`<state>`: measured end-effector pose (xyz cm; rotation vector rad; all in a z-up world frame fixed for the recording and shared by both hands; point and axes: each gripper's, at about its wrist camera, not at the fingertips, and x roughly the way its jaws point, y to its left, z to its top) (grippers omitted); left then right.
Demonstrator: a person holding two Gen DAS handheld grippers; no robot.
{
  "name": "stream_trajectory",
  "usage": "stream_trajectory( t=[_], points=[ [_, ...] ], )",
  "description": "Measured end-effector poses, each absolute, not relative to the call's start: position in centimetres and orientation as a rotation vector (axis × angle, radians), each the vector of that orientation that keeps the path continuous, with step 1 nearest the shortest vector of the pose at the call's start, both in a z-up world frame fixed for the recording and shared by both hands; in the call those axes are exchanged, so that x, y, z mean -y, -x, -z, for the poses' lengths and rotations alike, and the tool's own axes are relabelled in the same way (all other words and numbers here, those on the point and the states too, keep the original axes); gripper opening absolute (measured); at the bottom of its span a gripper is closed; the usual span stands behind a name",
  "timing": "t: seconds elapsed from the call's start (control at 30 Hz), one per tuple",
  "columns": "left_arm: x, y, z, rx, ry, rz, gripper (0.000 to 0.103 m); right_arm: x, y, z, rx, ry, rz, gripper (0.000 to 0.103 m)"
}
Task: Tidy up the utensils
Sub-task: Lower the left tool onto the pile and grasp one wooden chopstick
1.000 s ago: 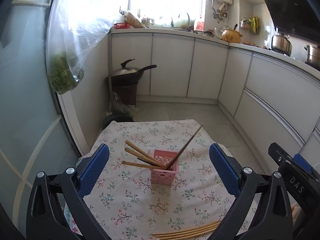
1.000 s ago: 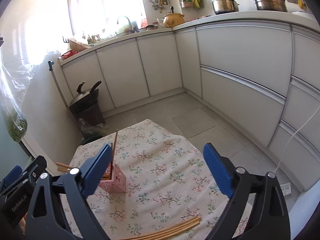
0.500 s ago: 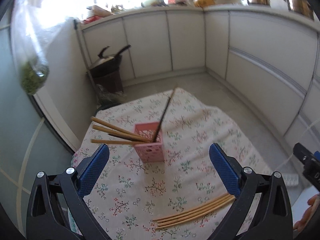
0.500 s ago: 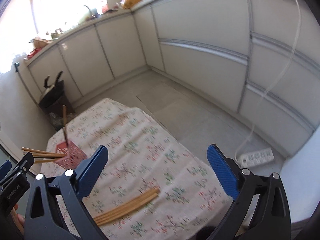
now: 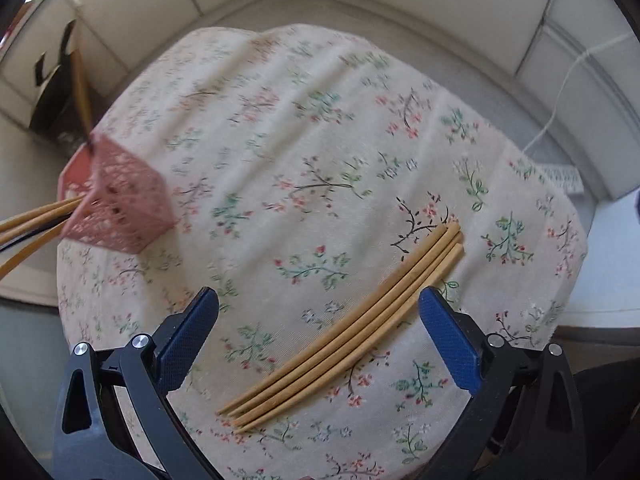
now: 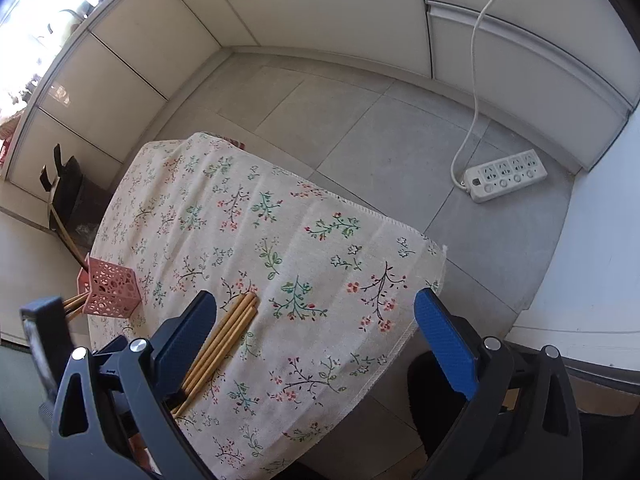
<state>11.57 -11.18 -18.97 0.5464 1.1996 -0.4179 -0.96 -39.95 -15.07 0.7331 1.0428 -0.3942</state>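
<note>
Several wooden chopsticks (image 5: 352,328) lie in a bundle on the floral tablecloth (image 5: 280,152). My left gripper (image 5: 318,316) is open and hovers just above the bundle, which lies between its blue pads. A pink lattice holder (image 5: 120,200) stands at the table's left, with several chopsticks sticking out of it. In the right wrist view the bundle (image 6: 224,336) lies by the left pad of my open, empty right gripper (image 6: 316,320), and the holder (image 6: 112,288) is at far left.
The table is small; its cloth edge (image 6: 400,336) drops off close on the right. A white power strip (image 6: 504,174) with its cord lies on the grey tiled floor. White cabinets ring the room. A black wok (image 6: 64,180) sits beyond the table.
Both grippers have tilted down and moved in over the table. The left one has come close above the loose chopstick bundle. The holder has shifted to the left edge of both views.
</note>
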Motion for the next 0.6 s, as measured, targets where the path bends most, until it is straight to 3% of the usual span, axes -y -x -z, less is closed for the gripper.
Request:
stream_trajectory(
  t=[0.2,0.43,0.6],
  points=[
    [13.1,-12.7,20.4,-1.208,-0.566,0.461,0.096,40.6,0.6,16.3,-1.094,-0.79,0.374,0.096],
    [12.6,-15.6,23.6,-1.342,-0.503,0.46,0.097,40.8,0.4,17.0,-1.128,-0.824,0.369,0.096],
    [10.8,-17.7,24.4,-1.408,-0.417,0.414,0.09,40.6,0.1,17.1,-1.13,-0.817,0.366,0.096]
  ],
)
